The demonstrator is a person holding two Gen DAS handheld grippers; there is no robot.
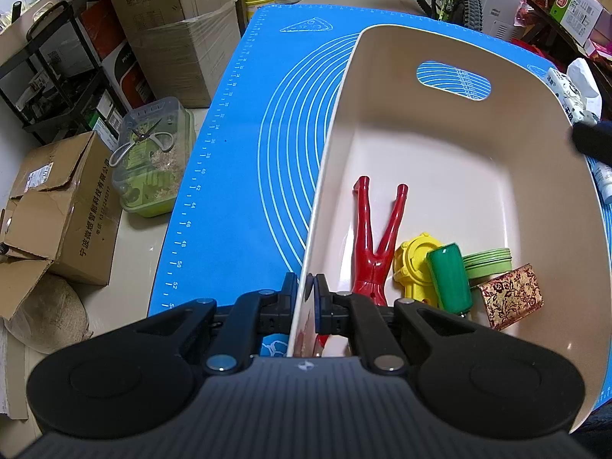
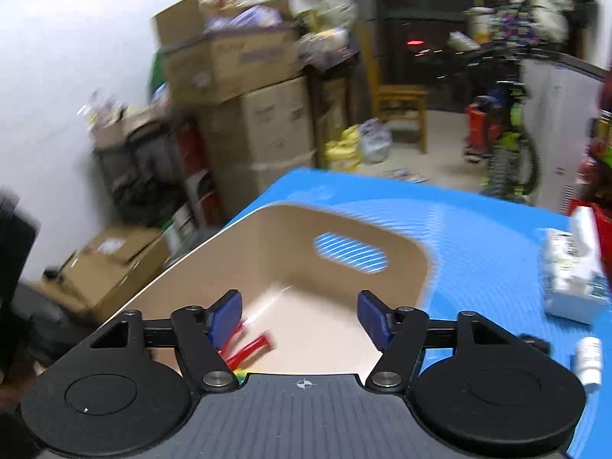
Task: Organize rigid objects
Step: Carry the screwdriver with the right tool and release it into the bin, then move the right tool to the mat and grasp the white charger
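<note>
cardboard boxes [image 1: 57, 210] and a clear lidded tub [image 1: 153, 157] with scissors on top sit on the floor left of the counter. a blue baking mat [image 1: 244, 160] covers the counter. the left gripper [image 1: 306, 290] has its jaws clamped on the near left wall of the cream bin [image 1: 451, 49], which rests on the mat. inside the bin, near corner, lie red tongs [image 1: 376, 237], a yellow plastic piece [image 1: 415, 267], a green bottle [image 1: 449, 279], a light green lid [image 1: 489, 262] and a gold-patterned red box [image 1: 512, 296], all close together. the right gripper [image 2: 302, 319] hangs over the bin, jaws apart with nothing between them; this view is blurred. right of the bin on the mat are a tissue pack [image 2: 573, 271] and a white bottle [image 2: 589, 357].
</note>
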